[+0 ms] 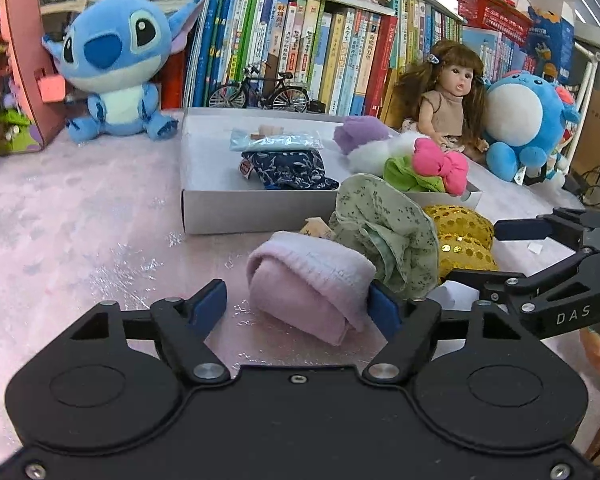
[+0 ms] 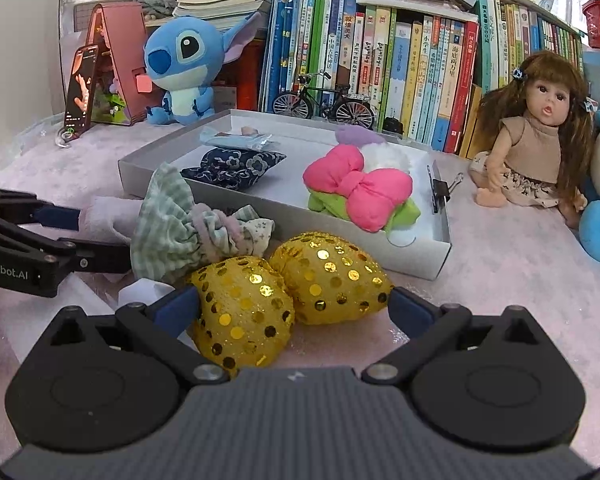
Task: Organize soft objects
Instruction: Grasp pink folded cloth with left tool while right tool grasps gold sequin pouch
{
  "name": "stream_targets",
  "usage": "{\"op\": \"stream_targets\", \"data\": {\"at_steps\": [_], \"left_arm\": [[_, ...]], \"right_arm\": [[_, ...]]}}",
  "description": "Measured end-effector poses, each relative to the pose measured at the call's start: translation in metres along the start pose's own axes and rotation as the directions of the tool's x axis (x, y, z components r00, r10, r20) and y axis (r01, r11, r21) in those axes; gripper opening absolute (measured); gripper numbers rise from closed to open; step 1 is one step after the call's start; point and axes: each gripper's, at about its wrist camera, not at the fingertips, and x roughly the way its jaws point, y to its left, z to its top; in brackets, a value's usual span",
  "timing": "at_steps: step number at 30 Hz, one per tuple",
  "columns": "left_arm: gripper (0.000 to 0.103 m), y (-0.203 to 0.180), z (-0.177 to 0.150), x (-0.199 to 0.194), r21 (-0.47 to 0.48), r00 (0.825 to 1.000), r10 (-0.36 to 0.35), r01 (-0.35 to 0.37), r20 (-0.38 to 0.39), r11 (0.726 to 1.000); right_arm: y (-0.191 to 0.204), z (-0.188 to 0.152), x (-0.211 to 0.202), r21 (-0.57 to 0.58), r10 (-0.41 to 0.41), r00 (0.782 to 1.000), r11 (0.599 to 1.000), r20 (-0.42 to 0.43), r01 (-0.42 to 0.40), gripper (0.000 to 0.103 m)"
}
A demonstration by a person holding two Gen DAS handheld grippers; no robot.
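Soft objects lie scattered on our pink table [image 1: 80,216], some already in the white box [image 1: 260,210] and three waiting just in front of it. Working down in size: the box sits ahead of both grippers, with the pink bow [image 2: 358,188] and navy pouch [image 2: 234,166] inside. Before its near wall lie the green frilled cloth [image 1: 384,236], the gold sequin bow [image 2: 288,292] and the rolled pink towel [image 1: 312,280].

Our left gripper [image 1: 298,310] has the towel between its jaws, the roll's long axis running away from us toward the box; the right pad touches it, the left pad stands clear (so no grip yet, we judge). Our right gripper [image 2: 294,308] straddles the sequin bow, jaws wide, its long axis running across the gap, pads at either end.
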Motion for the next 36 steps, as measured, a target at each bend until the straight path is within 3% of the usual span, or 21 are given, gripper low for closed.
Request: {"op": "stream_targets", "data": {"at_steps": [12,24,36], "left_arm": [[0.063,-0.003,0.002,0.003,-0.006,1.000,-0.016,0.016,-0.004,1.000],[0.049,-0.006,0.001,0.000,-0.008,1.000,-0.005,0.005,0.003,1.000],[0.047,-0.006,0.003,-0.006,-0.007,1.000,0.004,-0.004,0.021,1.000]], "right_arm": [[-0.001,0.002,0.005,0.001,0.007,1.000,1.000,-0.005,-0.006,0.103],[-0.005,-0.002,0.011,0.081,0.017,1.000,0.997,0.001,-0.017,0.103],[-0.003,-0.004,0.007,0.088,0.000,1.000,0.996,0.031,-0.003,0.103]]}}
